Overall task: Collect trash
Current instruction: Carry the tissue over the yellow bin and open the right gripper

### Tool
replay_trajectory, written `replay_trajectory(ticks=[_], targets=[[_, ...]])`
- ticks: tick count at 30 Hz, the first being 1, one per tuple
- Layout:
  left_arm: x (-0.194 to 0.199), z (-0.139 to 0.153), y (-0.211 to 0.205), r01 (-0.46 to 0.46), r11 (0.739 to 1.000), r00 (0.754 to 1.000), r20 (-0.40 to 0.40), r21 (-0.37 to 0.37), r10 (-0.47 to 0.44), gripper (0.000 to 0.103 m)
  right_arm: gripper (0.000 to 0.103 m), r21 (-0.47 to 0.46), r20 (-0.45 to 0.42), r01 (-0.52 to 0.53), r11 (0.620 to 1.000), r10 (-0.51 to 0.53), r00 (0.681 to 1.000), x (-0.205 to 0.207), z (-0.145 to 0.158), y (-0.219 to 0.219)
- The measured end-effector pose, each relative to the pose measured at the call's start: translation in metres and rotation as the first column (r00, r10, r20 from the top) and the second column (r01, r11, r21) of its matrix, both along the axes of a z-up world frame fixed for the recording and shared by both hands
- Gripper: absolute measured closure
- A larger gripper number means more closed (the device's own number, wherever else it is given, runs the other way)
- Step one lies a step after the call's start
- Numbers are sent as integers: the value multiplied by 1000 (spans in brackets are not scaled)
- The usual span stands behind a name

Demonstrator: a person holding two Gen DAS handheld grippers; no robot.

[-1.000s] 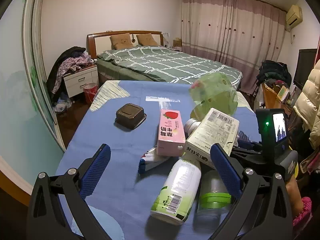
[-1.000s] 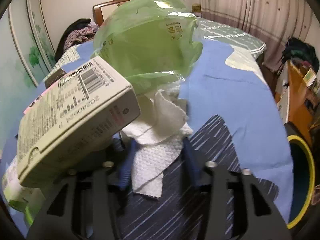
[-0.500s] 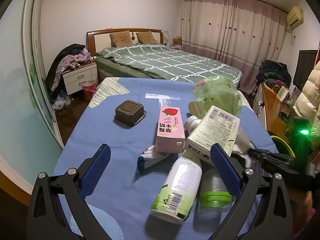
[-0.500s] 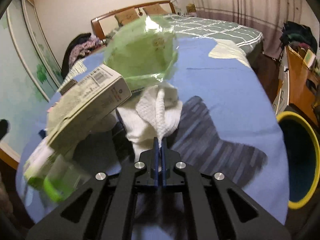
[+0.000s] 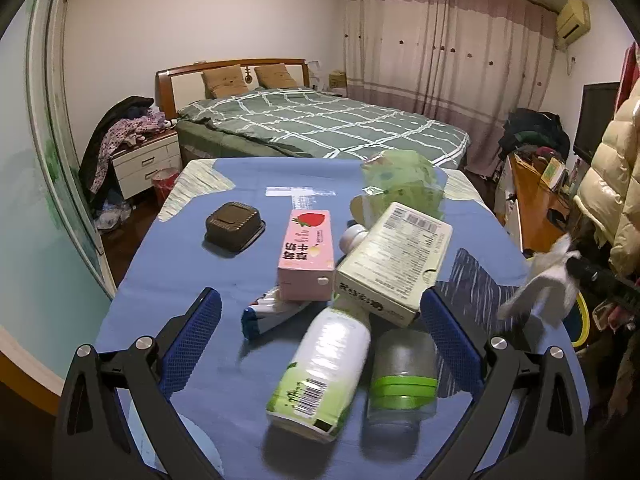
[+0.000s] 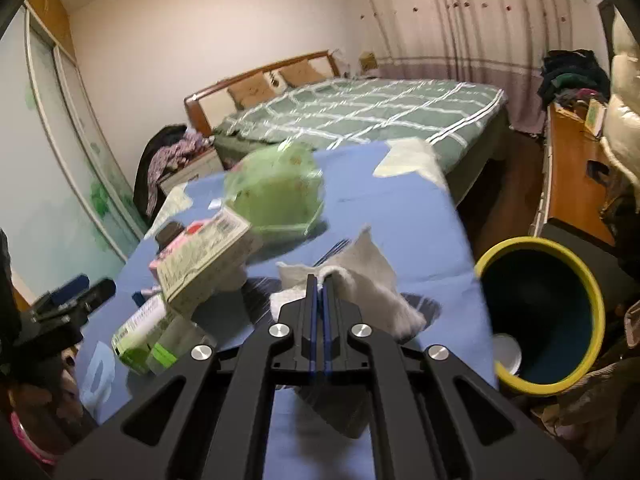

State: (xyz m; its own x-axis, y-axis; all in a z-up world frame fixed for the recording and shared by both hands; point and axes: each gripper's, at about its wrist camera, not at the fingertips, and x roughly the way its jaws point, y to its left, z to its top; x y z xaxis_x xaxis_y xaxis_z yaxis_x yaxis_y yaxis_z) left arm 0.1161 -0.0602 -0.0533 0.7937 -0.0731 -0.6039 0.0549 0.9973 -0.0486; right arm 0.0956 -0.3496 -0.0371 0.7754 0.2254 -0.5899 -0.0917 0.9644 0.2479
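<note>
My right gripper point(image 6: 319, 280) is shut on a crumpled white paper towel point(image 6: 368, 280), held above the blue table near its right edge; in the left wrist view the towel point(image 5: 540, 292) hangs from the right gripper point(image 5: 576, 265) at the far right. A yellow-rimmed dark bin point(image 6: 540, 316) stands just right of the table. My left gripper point(image 5: 320, 312) is open, low over the near end of the table, with a white-green bottle point(image 5: 320, 368) and a green-lidded jar point(image 5: 402, 372) lying between its fingers, untouched. A beige carton point(image 5: 394, 258), a pink strawberry milk carton point(image 5: 306, 256) and a green plastic bag point(image 5: 402, 178) lie beyond.
A dark plastic tray point(image 5: 234, 226) sits at the table's left. A small squeezed tube point(image 5: 272, 310) lies by the pink carton. Past the table point(image 5: 160, 280) is a bed with a green checked cover point(image 5: 320, 124); a wooden desk point(image 6: 572, 180) and hanging coats are to the right.
My right gripper closed on the paper towel, lifted it off the table and carried it right, away from the pile and towards the bin. The left gripper stayed in place.
</note>
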Motion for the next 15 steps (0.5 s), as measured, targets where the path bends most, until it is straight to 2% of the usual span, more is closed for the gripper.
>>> replay_trajectory(ticks=[9,15], targets=[[5,-5,-17,46,999,999,-23,9,-46,5,101,8,46,153,988,-153,987,-12,18,-62],[10,-10,-30,77,997,996,-43,18,-76,5,101,-9,16,286,958,-286,958,-5,6,-109]])
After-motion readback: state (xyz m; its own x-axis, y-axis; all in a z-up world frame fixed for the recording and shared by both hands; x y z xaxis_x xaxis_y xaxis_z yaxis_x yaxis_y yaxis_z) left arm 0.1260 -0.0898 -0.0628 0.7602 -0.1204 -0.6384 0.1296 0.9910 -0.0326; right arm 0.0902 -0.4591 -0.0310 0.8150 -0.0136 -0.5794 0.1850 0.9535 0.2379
